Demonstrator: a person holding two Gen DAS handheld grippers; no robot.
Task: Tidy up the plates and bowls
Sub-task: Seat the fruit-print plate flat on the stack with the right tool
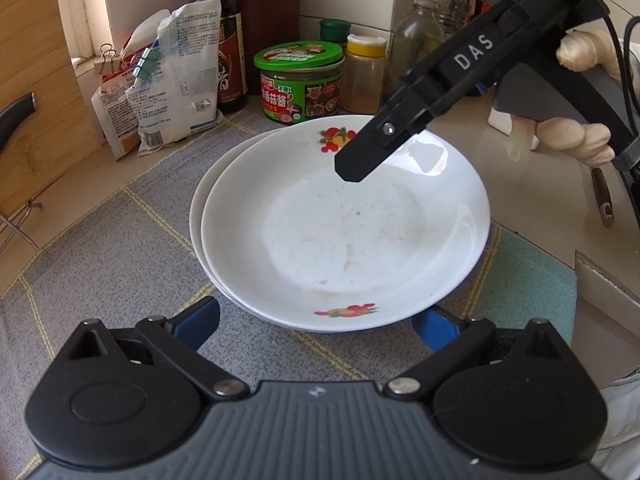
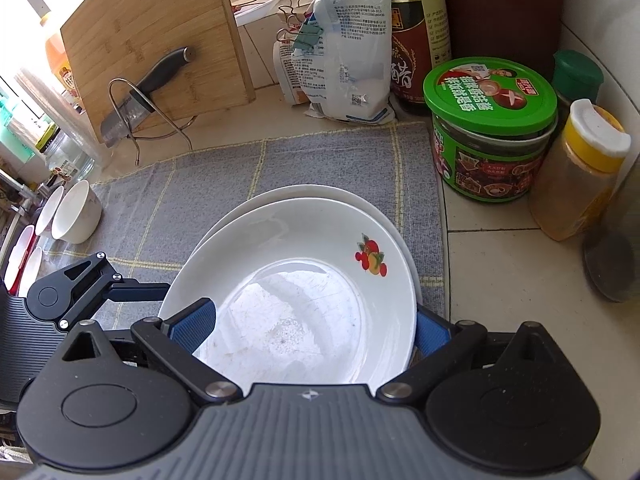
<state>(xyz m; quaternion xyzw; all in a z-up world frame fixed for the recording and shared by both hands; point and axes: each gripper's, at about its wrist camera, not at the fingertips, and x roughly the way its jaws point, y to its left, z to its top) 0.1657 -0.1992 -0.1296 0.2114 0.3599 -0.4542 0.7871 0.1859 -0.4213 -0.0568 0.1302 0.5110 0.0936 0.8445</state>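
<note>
white top plate [image 2: 296, 280] | between right hand-held gripper [image 2: 316, 330] fingers | stacked

Daylight comes in from the far left, blown out to white at the window [image 2: 24, 8] in the right wrist view. It leaves pale glare on the top plate [image 1: 344, 232], with soft shadows on the mat. Both views are sharp, bending strongly toward dark rounded corners.

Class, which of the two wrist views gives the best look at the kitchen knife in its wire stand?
The right wrist view: the kitchen knife shows black handle and blade, resting in the wire stand against the bamboo cutting board. The left wrist view catches only part of the handle at the left edge.
</note>
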